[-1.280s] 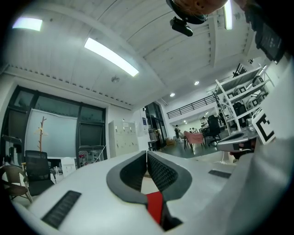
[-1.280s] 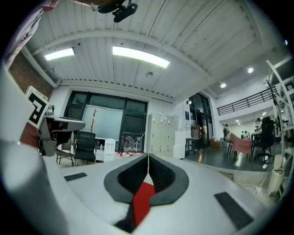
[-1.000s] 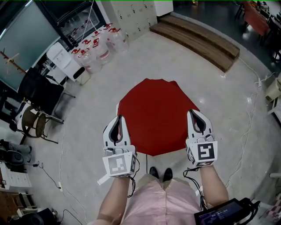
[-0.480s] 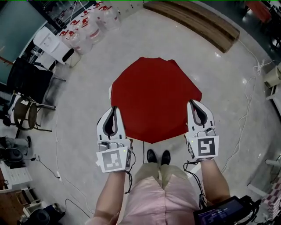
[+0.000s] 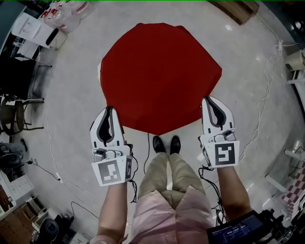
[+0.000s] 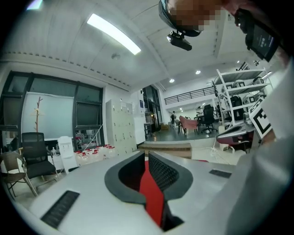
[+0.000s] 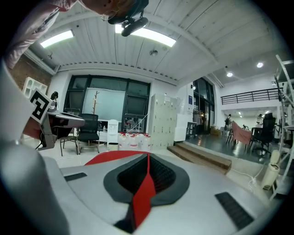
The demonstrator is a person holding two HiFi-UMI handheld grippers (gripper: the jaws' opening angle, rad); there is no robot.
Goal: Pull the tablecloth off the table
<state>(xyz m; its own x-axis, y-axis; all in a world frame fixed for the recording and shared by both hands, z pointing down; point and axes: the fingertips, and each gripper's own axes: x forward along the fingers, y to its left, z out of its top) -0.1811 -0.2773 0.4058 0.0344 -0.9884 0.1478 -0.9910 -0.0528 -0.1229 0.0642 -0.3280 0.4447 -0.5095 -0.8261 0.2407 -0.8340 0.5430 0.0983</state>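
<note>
A red tablecloth (image 5: 159,76) lies spread over a table, seen from above in the head view. My left gripper (image 5: 109,111) is shut on its near left edge, and a strip of the red tablecloth (image 6: 151,193) shows pinched between the jaws in the left gripper view. My right gripper (image 5: 210,100) is shut on the near right edge, with the red tablecloth (image 7: 144,193) squeezed between its pads. The table itself is hidden under the cloth.
The person's shoes (image 5: 164,143) stand just behind the cloth's near edge. Black chairs (image 5: 16,90) and water bottles (image 5: 66,9) sit at the far left. A cable (image 5: 267,95) runs over the floor on the right. A wooden step (image 5: 238,8) lies at the back.
Both grippers have come down and spread a little wider, still shut on the cloth's near edge. The head view has tilted further down, so the cloth now fills the upper middle.
</note>
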